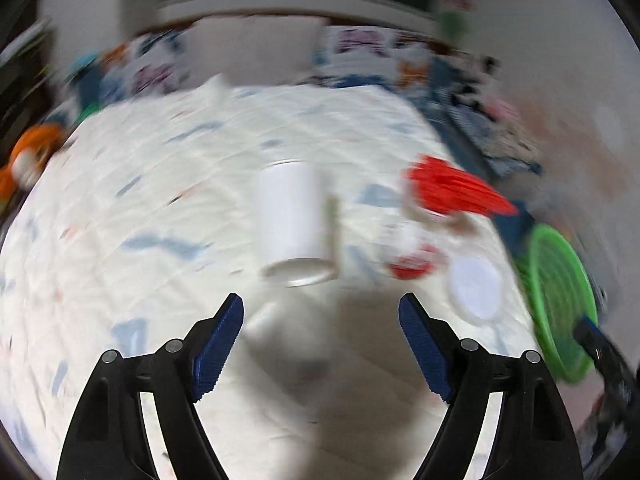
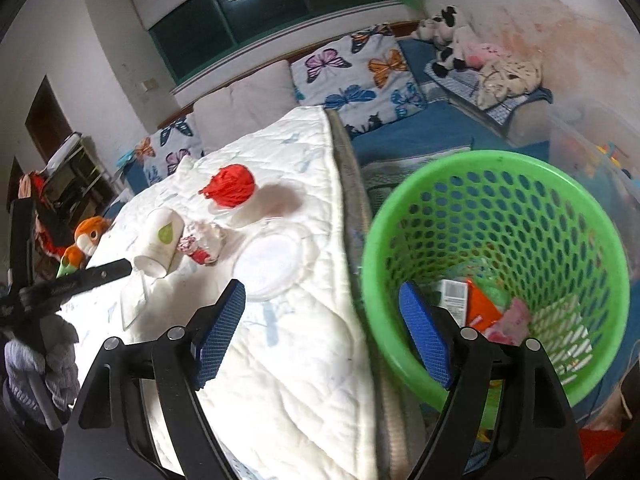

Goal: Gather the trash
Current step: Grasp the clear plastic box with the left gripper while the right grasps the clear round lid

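Left claw point(image 1: 321, 322) just short of cup point(image 1: 294, 222)

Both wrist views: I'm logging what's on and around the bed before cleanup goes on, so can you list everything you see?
paper cup: one, white with green drop mark, lying on its side on the quilt
red ball: one, red, crumpled or stringy, on the quilt beyond the cup
wrapper: one, red and white, crumpled beside the cup
round lid: one, clear and white, flat near the quilt's edge
quilt: one, white
basket: one, green, perforated, beside the bed, some trash inside
butterfly pillows: at least two, at the head
plush toys: orange one at left, black-and-white ones far right
left gripper: open, empty
right gripper: open, empty
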